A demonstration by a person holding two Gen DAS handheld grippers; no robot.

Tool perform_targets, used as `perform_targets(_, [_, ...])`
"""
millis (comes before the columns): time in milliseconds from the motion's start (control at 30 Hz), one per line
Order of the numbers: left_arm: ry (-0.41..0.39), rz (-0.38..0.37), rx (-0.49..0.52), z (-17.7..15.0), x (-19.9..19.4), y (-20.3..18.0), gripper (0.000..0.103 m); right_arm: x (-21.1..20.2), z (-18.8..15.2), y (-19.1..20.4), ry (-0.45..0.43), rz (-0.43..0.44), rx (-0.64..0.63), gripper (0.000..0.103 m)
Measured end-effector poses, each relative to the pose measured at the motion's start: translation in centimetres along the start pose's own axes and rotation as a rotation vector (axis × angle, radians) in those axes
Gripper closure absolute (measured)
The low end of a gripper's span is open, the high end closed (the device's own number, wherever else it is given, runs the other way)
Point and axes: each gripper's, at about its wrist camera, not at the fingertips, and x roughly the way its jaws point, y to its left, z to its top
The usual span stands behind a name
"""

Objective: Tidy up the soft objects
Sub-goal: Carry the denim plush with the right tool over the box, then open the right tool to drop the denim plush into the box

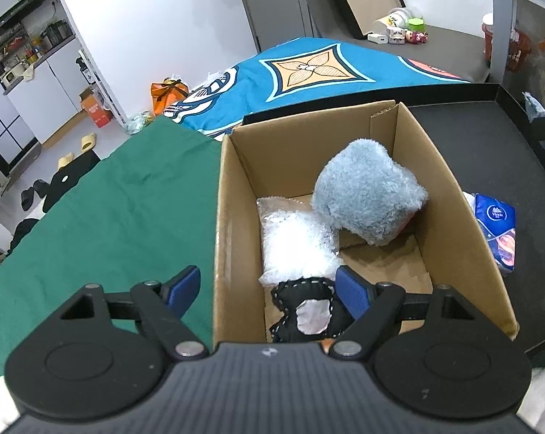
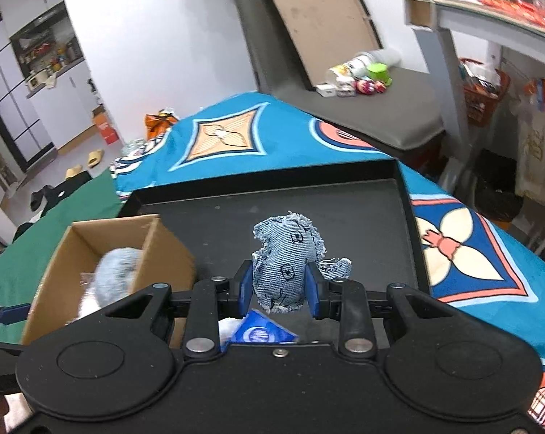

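Right wrist: denim toy (image 2: 285, 266) clamped between the right tool's (image 2: 279, 289) pads.

Open-top brown cardboard box (image 1: 345, 181) sits on the black tray (image 2: 308, 202), entry from above only. Inside: fluffy grey-blue plush (image 1: 368, 195) fills the far right, clear bubble-wrap bag (image 1: 296, 249) takes the middle left, black stitched pouch with a silver patch (image 1: 305, 311) blocks the near end. Bare cardboard floor shows only at the near right corner. Blue tissue pack (image 1: 498, 231) lies tight against the box's right wall outside. Tray floor beyond the box is bare up to its raised rim. Green cloth (image 1: 109, 209) left of the box is flat, unobstructed.
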Motion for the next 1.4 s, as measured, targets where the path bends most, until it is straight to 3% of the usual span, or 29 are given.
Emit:
perform_targets(267, [-0.013, -0.048, -0.037, -0.9, -0.2, 1.5, 0.034, -0.4, 0.1, 3.3, -0.014, 0.036, -0.033, 0.074])
perform_targets(600, [0.003, -0.096, -0.098, -2.2, 0.2, 3.1, 0.073, -0.4, 0.0, 6.8, 0.005, 0.073, -0.079, 0.073])
perform_targets(800, [-0.005, -0.107, -0.122, -2.4, 0.3, 3.6, 0.088, -0.6, 0.0, 8.9, 0.02, 0.105, -0.107, 0.073])
perform_targets(1067, [-0.015, -0.111, -0.136, -2.6, 0.3, 4.2, 0.095, -0.9, 0.1, 10.8, 0.043, 0.169, -0.104, 0.073])
perform_targets(1167, [-0.018, -0.11, -0.136, -2.7, 0.3, 4.1, 0.095, -0.9, 0.1, 11.1, 0.072, 0.213, -0.084, 0.067])
perform_targets(1233, [-0.018, -0.11, -0.138, -2.7, 0.2, 4.1, 0.095, -1.0, 0.0, 11.1, 0.069, 0.217, -0.073, 0.054])
perform_targets(1400, [-0.009, -0.106, -0.146, -2.5, 0.1, 4.0, 0.094, -1.0, -0.2, 10.0, 0.064, 0.174, -0.058, 0.052])
